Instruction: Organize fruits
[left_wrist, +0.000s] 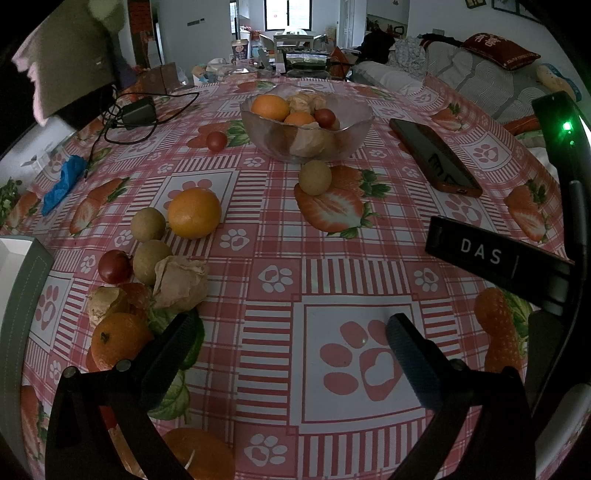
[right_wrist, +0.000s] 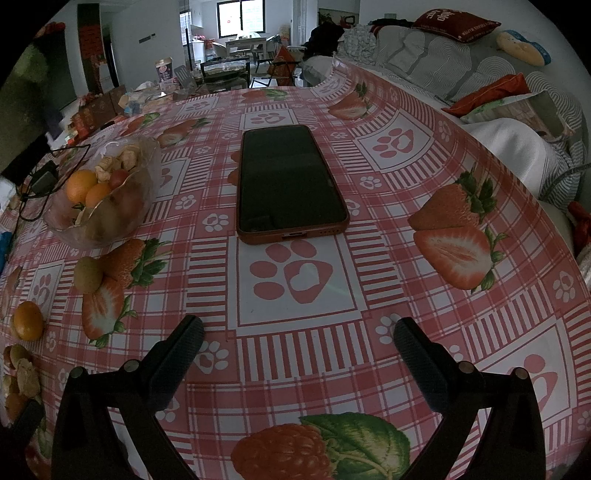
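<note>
Our left gripper (left_wrist: 290, 332) and right gripper (right_wrist: 299, 336) gape wide, empty; a phone (right_wrist: 290, 181) lies beside the glass bowl (left_wrist: 306, 123) on the strawberry-print tablecloth (left_wrist: 266, 236).

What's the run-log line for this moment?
left gripper: open, empty | right gripper: open, empty | glass bowl: partly filled | loose fruit left of left gripper

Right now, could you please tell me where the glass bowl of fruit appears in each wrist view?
Left wrist: glass bowl sits upper centre, left of the phone.
Right wrist: glass bowl sits at the left edge, mid-height, left of the phone.
Shared landmark: the lone longan just before the bowl.
</note>
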